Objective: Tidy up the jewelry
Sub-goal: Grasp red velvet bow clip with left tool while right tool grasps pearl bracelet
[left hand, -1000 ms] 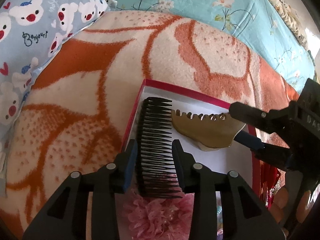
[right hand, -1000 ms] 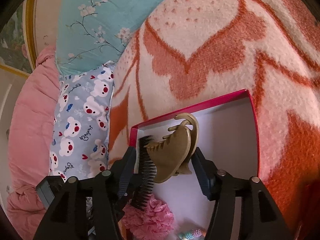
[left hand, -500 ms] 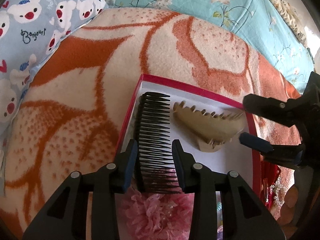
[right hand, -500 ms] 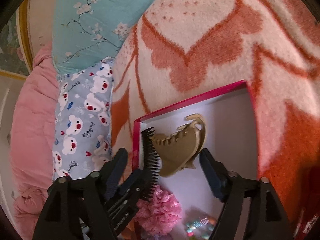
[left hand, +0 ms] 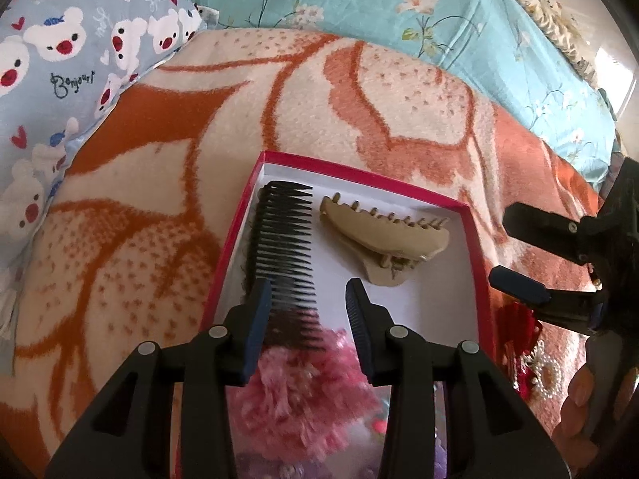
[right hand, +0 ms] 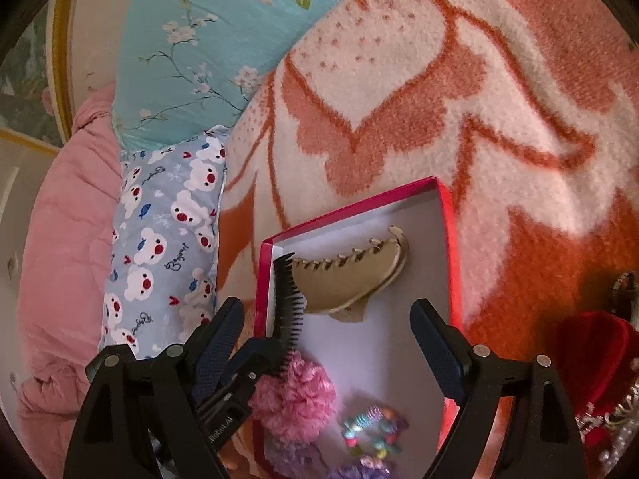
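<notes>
Beige claw clip (left hand: 383, 239) and black comb (left hand: 285, 255) lie inside red box (left hand: 359, 171) | step: release | left gripper (left hand: 307, 311) opening, pads off comb; right gripper (right hand: 325, 335) wide, empty | next, likely: fetch loose jewelry beside box.

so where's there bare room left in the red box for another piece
Bare floor lies between the tan claw clip and the right wall of the red box. The left side is crowded: black comb, then pink pompom and beads nearer.

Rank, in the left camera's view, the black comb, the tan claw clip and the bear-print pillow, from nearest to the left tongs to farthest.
1. Black plastic comb: between the opening left tongs, at the box's left wall.
2. Tan plastic claw hair clip: beyond, mid-box.
3. Blue bear-print pillow: far upper left, off the blanket.
</notes>
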Motion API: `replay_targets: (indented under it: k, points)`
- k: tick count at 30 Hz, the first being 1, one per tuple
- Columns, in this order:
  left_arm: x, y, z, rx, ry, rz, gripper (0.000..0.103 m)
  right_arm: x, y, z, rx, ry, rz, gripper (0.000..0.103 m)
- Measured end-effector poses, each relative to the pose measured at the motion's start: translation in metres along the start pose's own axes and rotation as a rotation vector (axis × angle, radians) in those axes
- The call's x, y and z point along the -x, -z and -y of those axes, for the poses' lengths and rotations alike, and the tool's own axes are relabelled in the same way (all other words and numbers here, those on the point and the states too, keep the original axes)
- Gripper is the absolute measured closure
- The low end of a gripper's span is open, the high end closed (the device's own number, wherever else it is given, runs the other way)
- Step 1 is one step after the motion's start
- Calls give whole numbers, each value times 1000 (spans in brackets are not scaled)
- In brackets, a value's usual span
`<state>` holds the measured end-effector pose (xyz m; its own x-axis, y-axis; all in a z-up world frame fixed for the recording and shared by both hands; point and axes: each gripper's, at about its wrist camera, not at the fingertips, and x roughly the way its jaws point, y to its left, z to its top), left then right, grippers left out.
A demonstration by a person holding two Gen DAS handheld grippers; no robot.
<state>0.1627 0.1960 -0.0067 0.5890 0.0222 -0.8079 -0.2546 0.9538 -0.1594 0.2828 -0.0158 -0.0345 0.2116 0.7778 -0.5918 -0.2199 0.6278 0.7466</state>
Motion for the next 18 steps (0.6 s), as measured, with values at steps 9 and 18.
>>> replay_targets:
  k: [9,18]
  points:
    - [26,23,23,-21,42,9,61,52,25,17,39,24,39,16]
    - [45,45,61,-73,90,4,53,107,58,35,130,119,86,16]
